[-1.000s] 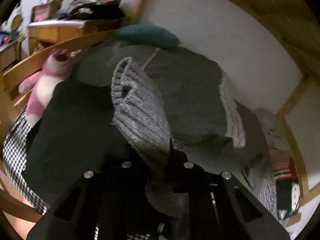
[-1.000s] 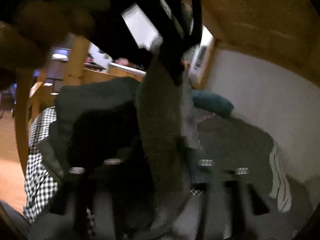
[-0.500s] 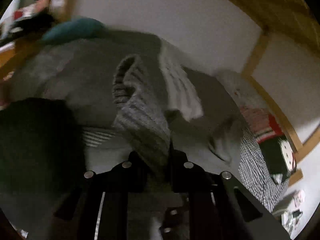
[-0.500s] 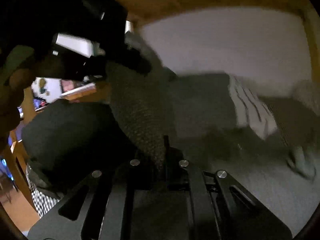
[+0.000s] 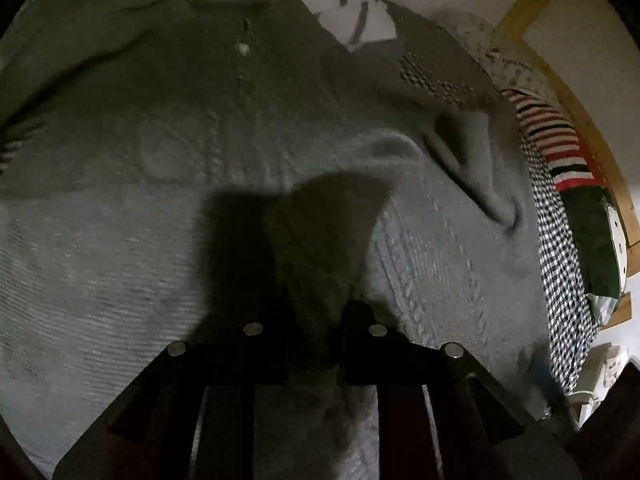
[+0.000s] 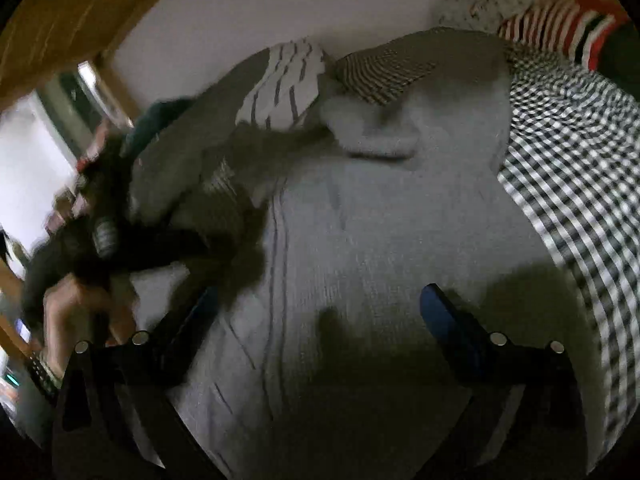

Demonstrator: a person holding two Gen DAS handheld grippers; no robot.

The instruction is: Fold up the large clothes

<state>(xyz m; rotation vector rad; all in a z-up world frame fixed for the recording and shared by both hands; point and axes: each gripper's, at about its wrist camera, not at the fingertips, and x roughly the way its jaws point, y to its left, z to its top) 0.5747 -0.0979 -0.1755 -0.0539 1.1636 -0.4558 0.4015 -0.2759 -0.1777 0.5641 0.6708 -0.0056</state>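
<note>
On checked bedding (image 6: 568, 168), unlabelled grey sweater (image 6: 360, 240).

Grey knit sweater (image 6: 360, 248), spread flat, sleeve end (image 5: 320, 240) lifted

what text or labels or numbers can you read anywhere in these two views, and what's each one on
None can be read in either view.
The grey knit sweater shows only its knit texture, no tag or print.
The checked fabric and the red striped cloth carry patterns only.
The white speckled fabric near the wall has dark marks, too blurred to tell whether they are writing.
</note>
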